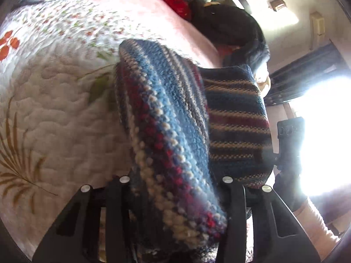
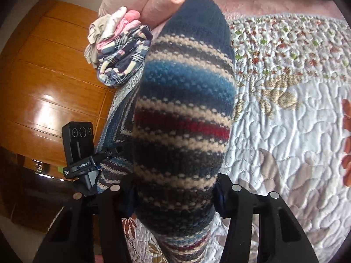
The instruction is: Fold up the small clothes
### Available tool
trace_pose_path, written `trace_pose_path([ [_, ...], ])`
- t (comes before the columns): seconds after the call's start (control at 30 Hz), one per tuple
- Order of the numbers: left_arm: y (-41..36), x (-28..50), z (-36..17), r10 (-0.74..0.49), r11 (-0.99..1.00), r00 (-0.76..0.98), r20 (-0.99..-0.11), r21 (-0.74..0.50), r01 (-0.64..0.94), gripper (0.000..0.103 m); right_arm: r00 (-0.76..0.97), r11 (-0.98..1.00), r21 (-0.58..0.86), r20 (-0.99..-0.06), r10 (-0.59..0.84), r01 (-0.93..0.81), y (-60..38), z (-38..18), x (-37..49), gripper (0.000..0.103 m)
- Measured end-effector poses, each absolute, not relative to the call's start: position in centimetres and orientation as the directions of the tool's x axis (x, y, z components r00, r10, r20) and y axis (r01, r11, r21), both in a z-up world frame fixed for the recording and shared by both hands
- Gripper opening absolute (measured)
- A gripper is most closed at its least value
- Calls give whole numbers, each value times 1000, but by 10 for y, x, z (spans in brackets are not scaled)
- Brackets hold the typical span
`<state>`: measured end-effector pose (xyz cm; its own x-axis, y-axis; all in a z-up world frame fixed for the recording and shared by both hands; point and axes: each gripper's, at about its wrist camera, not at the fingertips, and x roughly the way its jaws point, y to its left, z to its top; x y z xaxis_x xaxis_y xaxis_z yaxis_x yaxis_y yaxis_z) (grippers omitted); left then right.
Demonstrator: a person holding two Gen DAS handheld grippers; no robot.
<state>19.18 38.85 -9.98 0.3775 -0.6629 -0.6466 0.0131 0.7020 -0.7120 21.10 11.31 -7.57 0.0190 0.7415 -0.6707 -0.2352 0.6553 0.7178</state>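
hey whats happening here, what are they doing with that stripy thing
A person holds a striped knit garment up over a quilted bedspread, pinched between two handheld grippers. The left gripper and right gripper each clamp a part of it. It is not folded flat yet. A bundle of other small clothes waits near the pink pillow.

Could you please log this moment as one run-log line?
left gripper: shut on striped knitted garment | right gripper: shut on same garment | held above white quilted floral bedspread
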Motion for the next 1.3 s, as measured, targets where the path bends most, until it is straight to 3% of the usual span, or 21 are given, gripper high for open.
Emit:
trace_pose_path([
  [0.33, 237, 165, -39, -721, 658, 363, -590, -747, 94, 39, 64, 692, 668, -706, 706, -273, -37, -7, 165, 54],
  [0.67, 141, 140, -81, -629, 765, 283, -724, -640, 63, 39, 0, 715, 674, -728, 686, -187, -100, -76, 135, 55],
  [0.8, 122, 136, -100, -558, 827, 279, -782, -550, 115, 41, -20, 738, 662, -746, 666, -131, -108, -107, 132, 58],
  [0.97, 116, 134, -114, -552, 829, 288, -783, -551, 89, 49, -13, 746, 659, -750, 661, -95, -117, -112, 122, 70],
  [1.13, 133, 138, -101, -527, 842, 282, -802, -538, 43, 50, -11, 754, 653, -756, 654, -70, -125, -100, 103, 78],
  [1.3, 158, 108, -65, -516, 829, 342, -786, -559, -33, 49, -59, 749, 660, -751, 657, -64, -135, -102, 68, 79],
])
